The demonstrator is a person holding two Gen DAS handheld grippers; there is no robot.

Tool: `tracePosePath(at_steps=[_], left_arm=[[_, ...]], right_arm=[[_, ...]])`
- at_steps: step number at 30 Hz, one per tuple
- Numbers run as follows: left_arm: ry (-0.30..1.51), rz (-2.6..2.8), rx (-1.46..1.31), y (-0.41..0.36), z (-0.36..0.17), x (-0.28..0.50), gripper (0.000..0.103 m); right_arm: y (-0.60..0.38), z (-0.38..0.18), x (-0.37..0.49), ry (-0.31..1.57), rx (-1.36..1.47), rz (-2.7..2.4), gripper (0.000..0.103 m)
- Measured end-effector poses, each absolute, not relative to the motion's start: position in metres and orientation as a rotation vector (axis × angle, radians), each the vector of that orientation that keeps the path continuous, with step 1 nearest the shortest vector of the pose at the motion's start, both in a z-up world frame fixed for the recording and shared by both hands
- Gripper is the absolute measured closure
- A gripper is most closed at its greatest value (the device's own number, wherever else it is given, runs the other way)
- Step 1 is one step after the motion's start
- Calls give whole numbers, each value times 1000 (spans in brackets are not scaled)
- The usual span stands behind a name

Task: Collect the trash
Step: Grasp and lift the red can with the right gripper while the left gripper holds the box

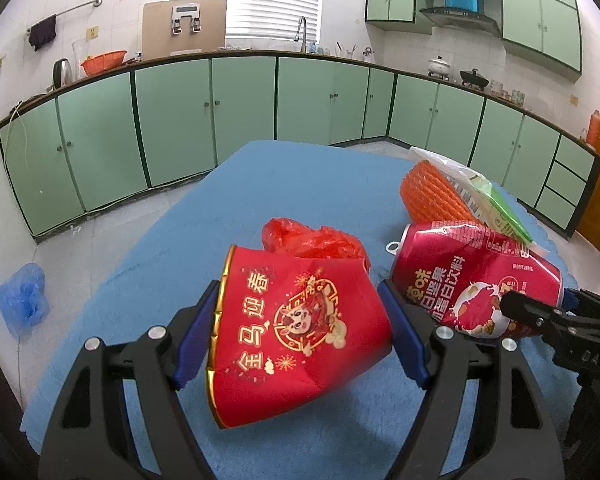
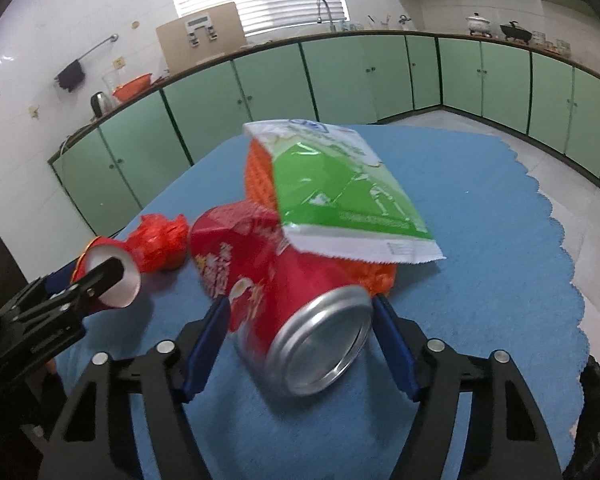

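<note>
My left gripper (image 1: pixel 302 332) is shut on a crushed red paper cup (image 1: pixel 300 340) with gold lettering, held over the blue table mat (image 1: pixel 292 176). My right gripper (image 2: pixel 300 340) is shut on a dented red drink can (image 2: pixel 284 304), its silver base facing the camera; the can also shows in the left wrist view (image 1: pixel 472 276). A crumpled red plastic bag (image 1: pixel 312 240) lies behind the cup. An orange foam net (image 1: pixel 432 196) and a green-white snack wrapper (image 2: pixel 340 188) lie behind the can. The cup's white inside shows in the right wrist view (image 2: pixel 116 280).
The blue mat (image 2: pixel 500 240) covers a table with a scalloped edge at the right. Green kitchen cabinets (image 1: pixel 172 120) line the walls beyond. A blue plastic bag (image 1: pixel 22 300) lies on the floor at the left.
</note>
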State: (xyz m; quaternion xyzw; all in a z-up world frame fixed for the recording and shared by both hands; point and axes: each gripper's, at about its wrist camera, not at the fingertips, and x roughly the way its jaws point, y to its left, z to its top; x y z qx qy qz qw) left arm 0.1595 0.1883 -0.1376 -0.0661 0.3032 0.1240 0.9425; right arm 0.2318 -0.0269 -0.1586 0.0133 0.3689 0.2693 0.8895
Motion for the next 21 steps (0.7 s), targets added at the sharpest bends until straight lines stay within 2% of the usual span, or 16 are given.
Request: tracePosePath(at_steps=[10,21], left_arm=[[615,261,-140,194,-137,156,28],[611,262,-141,199,-137,155,28]], right_arm=[[-29,-145,212,768,43,626,39],[-16,-141,200,791,19,649,39]])
